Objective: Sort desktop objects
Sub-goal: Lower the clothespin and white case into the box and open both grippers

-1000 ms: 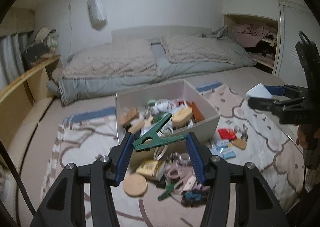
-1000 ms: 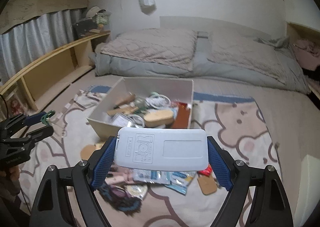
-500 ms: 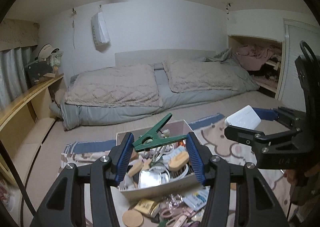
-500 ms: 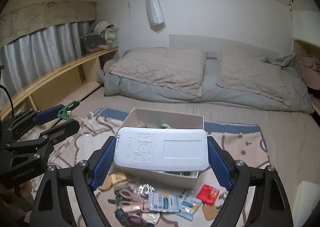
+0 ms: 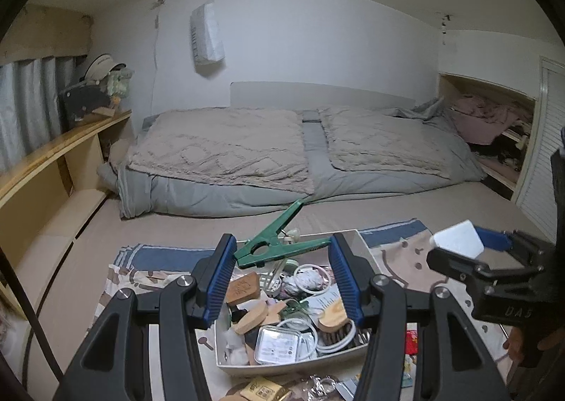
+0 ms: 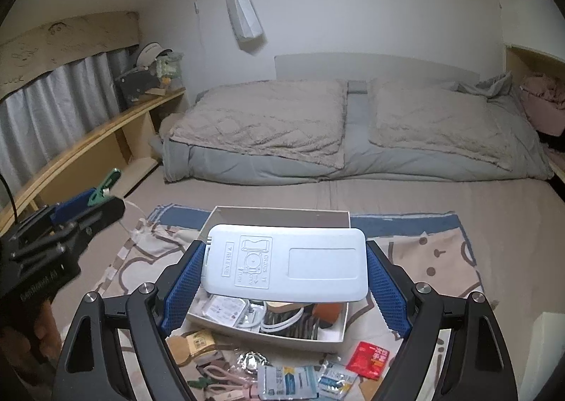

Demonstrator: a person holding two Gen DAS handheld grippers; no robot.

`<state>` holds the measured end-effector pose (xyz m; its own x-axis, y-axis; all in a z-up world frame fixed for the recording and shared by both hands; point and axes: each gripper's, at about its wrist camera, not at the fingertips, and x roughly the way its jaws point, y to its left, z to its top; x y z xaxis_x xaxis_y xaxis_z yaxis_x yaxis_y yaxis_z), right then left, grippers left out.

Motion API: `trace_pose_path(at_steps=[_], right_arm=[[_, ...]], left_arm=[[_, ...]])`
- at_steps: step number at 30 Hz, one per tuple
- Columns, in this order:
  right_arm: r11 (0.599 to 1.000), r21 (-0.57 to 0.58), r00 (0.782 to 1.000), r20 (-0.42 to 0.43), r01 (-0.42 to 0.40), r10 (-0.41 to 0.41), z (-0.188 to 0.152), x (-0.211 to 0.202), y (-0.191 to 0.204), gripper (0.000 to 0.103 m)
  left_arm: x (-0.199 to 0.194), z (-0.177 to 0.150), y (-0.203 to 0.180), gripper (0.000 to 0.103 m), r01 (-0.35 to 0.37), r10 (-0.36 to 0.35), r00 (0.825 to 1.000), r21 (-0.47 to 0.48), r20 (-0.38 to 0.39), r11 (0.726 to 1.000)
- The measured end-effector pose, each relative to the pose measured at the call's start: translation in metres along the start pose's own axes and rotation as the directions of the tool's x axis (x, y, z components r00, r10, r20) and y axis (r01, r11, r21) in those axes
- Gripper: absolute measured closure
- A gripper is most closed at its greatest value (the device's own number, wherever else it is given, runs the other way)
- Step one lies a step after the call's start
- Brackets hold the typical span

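Your left tool [image 5: 280, 272] is clamped across a green clothespin [image 5: 279, 243], held at centre frame above the white box [image 5: 289, 358] of oddments; its long axis runs diagonally, one arm aimed at the upper right. It looks light, stiff and springy, so grip the flat arms, not the hinge. Your right tool [image 6: 284, 286] is closed on the short ends of a flat white plastic case [image 6: 286, 265], its long axis running left to right, just above the box on the patterned rug [image 6: 434, 252]. Smooth and rigid, it could slip; keep pressure even.
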<state>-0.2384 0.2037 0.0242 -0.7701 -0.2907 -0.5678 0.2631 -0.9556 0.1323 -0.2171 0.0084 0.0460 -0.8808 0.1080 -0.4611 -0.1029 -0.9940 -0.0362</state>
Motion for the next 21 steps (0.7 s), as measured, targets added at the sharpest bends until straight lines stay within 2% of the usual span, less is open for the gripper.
trace_pose_path(at_steps=[4, 10, 21], right_arm=[[1.0, 0.02, 0.999, -0.033, -0.009, 0.009, 0.001, 0.03, -0.004, 0.016], [0.999, 0.022, 0.997, -0.073, -0.028, 0.029, -0.002, 0.069, -0.006, 0.016], [0.999, 0.041, 0.989, -0.145, -0.002, 0.008, -0.006, 0.127, -0.019, 0.016]], left_arm=[[0.019, -0.003, 0.01, 0.049, 0.007, -0.008, 1.0, -0.042, -0.02, 0.999], [0.045, -0.012, 0.014, 0.049, -0.019, 0.018, 0.999, -0.017, -0.052, 1.0], [0.088, -0.026, 0.016, 0.049, 0.009, -0.012, 0.992, -0.026, -0.123, 1.0]])
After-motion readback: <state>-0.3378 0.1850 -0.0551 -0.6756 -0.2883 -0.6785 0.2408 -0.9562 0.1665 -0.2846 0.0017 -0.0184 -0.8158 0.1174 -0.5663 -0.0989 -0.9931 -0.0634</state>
